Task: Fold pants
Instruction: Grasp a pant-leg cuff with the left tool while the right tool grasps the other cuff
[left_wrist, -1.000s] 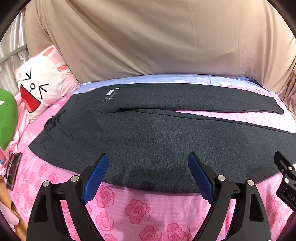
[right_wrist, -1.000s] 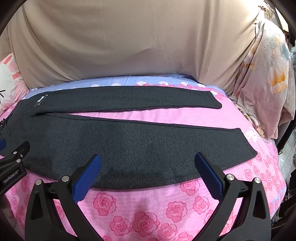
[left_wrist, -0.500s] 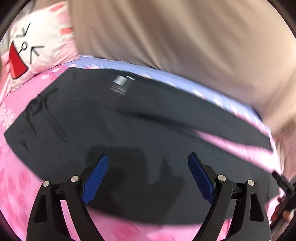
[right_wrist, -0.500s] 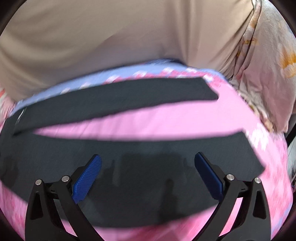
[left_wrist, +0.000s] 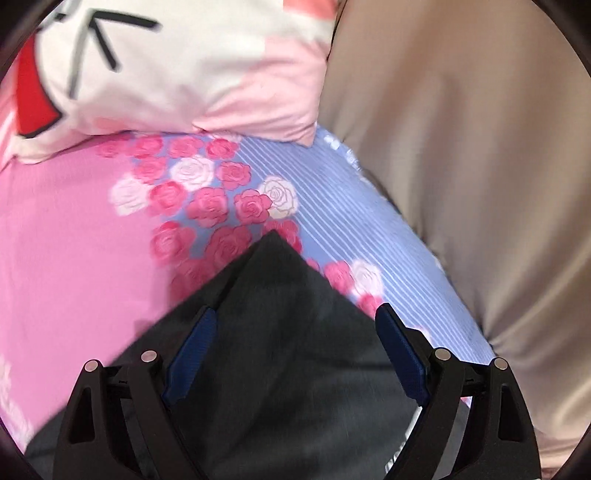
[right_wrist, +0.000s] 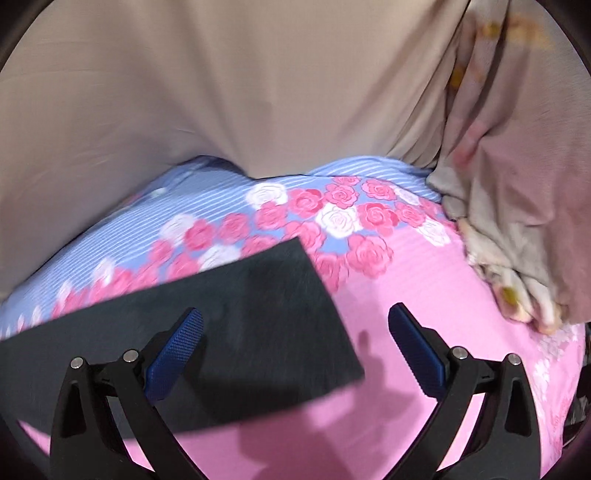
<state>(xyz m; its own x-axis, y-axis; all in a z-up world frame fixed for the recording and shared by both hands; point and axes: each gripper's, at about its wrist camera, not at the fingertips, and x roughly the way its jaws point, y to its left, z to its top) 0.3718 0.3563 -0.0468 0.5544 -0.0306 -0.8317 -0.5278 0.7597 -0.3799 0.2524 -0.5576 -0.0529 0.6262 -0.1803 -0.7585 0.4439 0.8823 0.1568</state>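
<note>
Left gripper (left_wrist: 295, 354): my jaws stand wide apart, and they hold nothing. Between them lies dark cloth only.

Right gripper (right_wrist: 295, 354): my jaws are wide here too, and they are empty.

Pants (left_wrist: 280, 369): dark grey, lying flat on the bed. In the left view one pointed corner of them reaches forward past my blue pads (left_wrist: 192, 350). In the right view the end of one leg (right_wrist: 236, 325) lies under my left pad; its cut edge runs slanted between the two pads, and the right pad (right_wrist: 413, 350) is over bare sheet.

Bed sheet (right_wrist: 424, 288): pink with roses, and a blue striped band along the far edge.

Pillow (left_wrist: 166, 66): white and pink, with a cartoon drawing on it. It rests on the sheet beyond the corner of the pants, well apart from it.

Beige cloth (right_wrist: 240, 81): it hangs behind the bed and closes the far side in both views.

Crumpled blanket (right_wrist: 517, 221): pale, with a flower print, piled at the right edge of the bed, near my right pad but not touching.

In the way: nothing lies on top of the pants. Both views are a little blurred.
</note>
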